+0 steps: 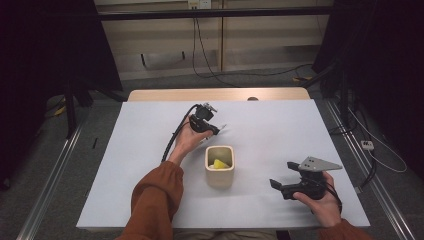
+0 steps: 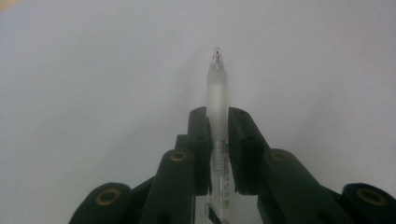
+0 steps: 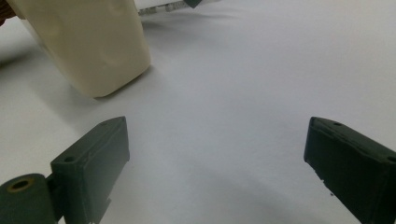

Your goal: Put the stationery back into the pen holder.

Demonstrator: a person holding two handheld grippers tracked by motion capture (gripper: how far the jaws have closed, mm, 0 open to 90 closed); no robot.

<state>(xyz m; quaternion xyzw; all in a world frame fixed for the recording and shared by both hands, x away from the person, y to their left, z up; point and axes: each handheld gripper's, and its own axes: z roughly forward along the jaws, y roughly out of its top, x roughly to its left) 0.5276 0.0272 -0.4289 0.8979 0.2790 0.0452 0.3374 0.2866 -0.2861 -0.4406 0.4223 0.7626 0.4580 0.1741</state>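
We had the pen (image 2: pixel 217 100) clamped between the black jaws of the left tongs (image 2: pixel 217 116), its frosted clear barrel running straight out ahead along the line of the jaws and its tip pointing away from the hand. In the high view, those left tongs (image 1: pixel 214 128) were held above the far middle of the worktop (image 1: pixel 280 125), and the pen end poked out to the right of them. The relation that mattered was this: the cream cup (image 1: pixel 220 165) stood just on the near side of the held pen and slightly to its right, open mouth up, with something yellow (image 1: pixel 220 164) lying in it. So we judged that the pen's long axis would have to tip from roughly level toward upright, and travel a little nearer, to drop into that cup. The left hand was plainly the closer one to it. The right tongs (image 1: pixel 283 175) waited well apart at the near right, jaws spread wide and holding nothing; from their own camera the cup (image 3: pixel 88 44) showed at the upper left. The worktop was a plain pale sheet over a wooden top. Beyond it lay grey carpet, trailing cables, and dark curtains at both sides of the room.
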